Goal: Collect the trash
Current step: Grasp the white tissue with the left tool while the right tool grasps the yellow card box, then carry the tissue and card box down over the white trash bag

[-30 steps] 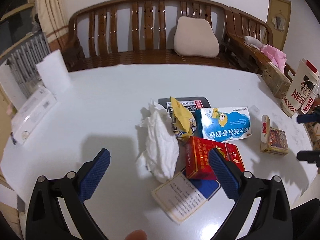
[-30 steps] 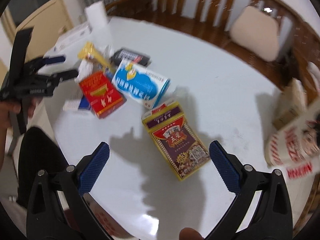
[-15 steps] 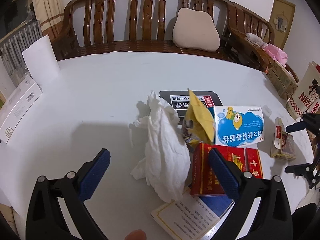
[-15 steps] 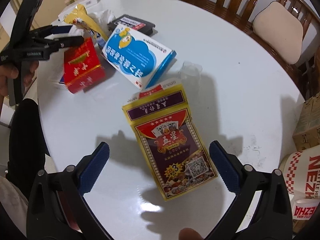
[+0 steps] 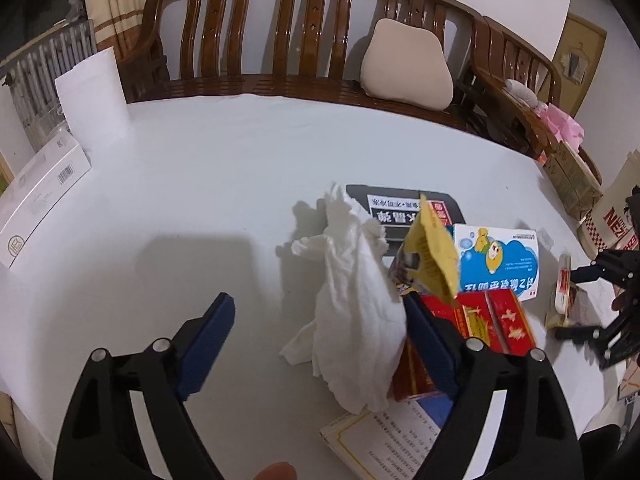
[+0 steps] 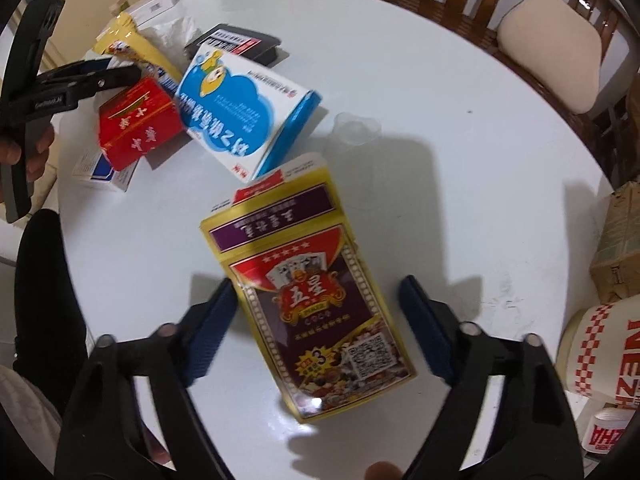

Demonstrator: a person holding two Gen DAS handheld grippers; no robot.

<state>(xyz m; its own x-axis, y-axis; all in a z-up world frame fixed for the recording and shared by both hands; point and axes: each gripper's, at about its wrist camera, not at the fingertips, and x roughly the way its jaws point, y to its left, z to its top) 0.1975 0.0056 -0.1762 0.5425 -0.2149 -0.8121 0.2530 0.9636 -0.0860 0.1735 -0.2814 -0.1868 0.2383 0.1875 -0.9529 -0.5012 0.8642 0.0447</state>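
A pile of trash lies on the white round table. In the left wrist view a crumpled white tissue sits between the fingers of my open left gripper, against the right finger. Beside it are a yellow wrapper, a red box, a blue-and-white medicine box and a black packet. In the right wrist view my open right gripper straddles a purple-and-gold playing-card box lying flat. The left gripper shows there above the red box.
A printed leaflet lies under the tissue. A clear plastic cup stands behind the card box. A red-and-white paper bag and cardboard boxes are at right. A white box sits at the left edge. A wooden bench runs behind.
My left gripper moved forward so the tissue now lies between its fingers. My right gripper moved down and forward so its fingers flank the card box.
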